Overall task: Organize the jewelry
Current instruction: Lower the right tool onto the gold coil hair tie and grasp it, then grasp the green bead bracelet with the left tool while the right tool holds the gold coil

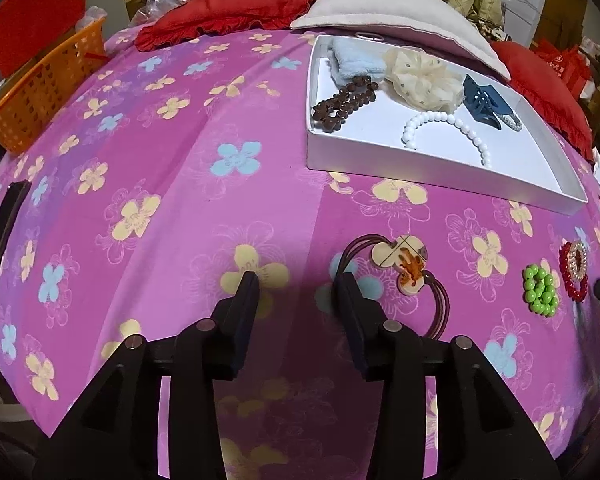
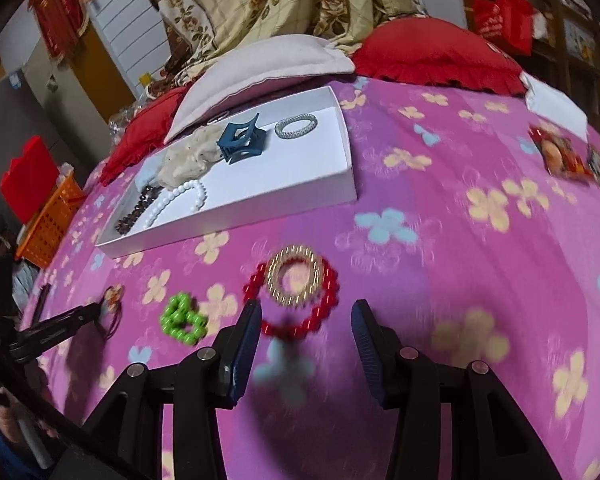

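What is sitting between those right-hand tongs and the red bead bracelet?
Nothing visible. The right tongs are open with the red bead bracelet just ahead on the pink sheet; a gold ring-shaped piece lies on its far side.

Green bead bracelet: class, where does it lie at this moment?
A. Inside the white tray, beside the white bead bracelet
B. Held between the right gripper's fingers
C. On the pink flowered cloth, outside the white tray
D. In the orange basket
C: the green bead bracelet lies on the pink flowered cloth, nearer the camera than the white tray and left of the open right gripper.
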### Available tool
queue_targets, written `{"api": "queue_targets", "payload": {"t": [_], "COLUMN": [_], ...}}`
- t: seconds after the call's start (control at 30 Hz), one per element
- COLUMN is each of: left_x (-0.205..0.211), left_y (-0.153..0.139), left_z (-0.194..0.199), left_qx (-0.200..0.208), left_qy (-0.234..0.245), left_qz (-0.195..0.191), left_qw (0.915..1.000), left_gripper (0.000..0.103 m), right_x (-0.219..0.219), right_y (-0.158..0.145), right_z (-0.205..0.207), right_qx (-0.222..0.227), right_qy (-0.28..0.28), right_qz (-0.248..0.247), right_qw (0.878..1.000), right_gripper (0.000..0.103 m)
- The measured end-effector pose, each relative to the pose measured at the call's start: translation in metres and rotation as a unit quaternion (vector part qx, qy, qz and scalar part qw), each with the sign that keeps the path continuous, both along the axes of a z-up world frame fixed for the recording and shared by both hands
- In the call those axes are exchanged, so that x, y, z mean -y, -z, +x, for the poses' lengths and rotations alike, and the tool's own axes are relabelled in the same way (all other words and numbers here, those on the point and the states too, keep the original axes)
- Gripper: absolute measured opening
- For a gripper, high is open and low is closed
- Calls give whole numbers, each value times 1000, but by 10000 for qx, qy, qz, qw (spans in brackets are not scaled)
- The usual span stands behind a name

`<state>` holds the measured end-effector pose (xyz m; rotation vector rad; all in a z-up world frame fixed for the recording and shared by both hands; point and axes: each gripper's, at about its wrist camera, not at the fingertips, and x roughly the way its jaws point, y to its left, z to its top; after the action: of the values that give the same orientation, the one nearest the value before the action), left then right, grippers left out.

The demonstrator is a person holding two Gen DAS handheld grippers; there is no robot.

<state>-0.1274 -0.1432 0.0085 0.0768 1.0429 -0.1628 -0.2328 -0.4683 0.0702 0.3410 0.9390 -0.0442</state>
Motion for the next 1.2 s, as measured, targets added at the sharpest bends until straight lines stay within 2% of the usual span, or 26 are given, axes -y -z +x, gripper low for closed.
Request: {"api": "queue_targets", "payload": {"t": [0.1,0.13,0.27,0.33,0.37,0.4,0.53,0.63,0.87,1.2], "left_x": [0,1,4,7,9,12,26,28,27,40], "left_y": [0,0,1,0,0,0,-1,-9,-53,-92], "left_z": [0,-1,-2,-3,-4,-6,-14,-21,-45,-74], "left_qx": [28,48,78,67,85,121,277,286,615,891], "left_qy": [9,15,152,247,307,360,496,580,756,1246], "left_qz": [3,9,7,-12,-51,-64,236,93,-313,-519], "left_qw": [10000,10000,9999,9997,9995,9993,9981,9979,9947,9868], "left_gripper": [41,41,41,38,24,5,3,3,3,3], "right_x": [2,3,4,5,3,1,-3,-2,0,2], "right_y": [3,4,8,11,13,14,11,1,-35,-60], "right_z": [15,18,32,38,40,41,37,27,-8,-49], "right_qx": [-27,-26,-51,-71,-101,-123,-95,40,477,555], "right_qy": [-91,-101,-142,-171,-214,-271,-389,-357,-160,136], "right_qz": [-112,-114,-106,-43,-40,-47,27,154,360,322], "right_qw": [9999,9999,9998,9998,9997,9995,9992,9992,9981,9978], "right_gripper": [44,40,33,23,20,13,11,11,11,11]}}
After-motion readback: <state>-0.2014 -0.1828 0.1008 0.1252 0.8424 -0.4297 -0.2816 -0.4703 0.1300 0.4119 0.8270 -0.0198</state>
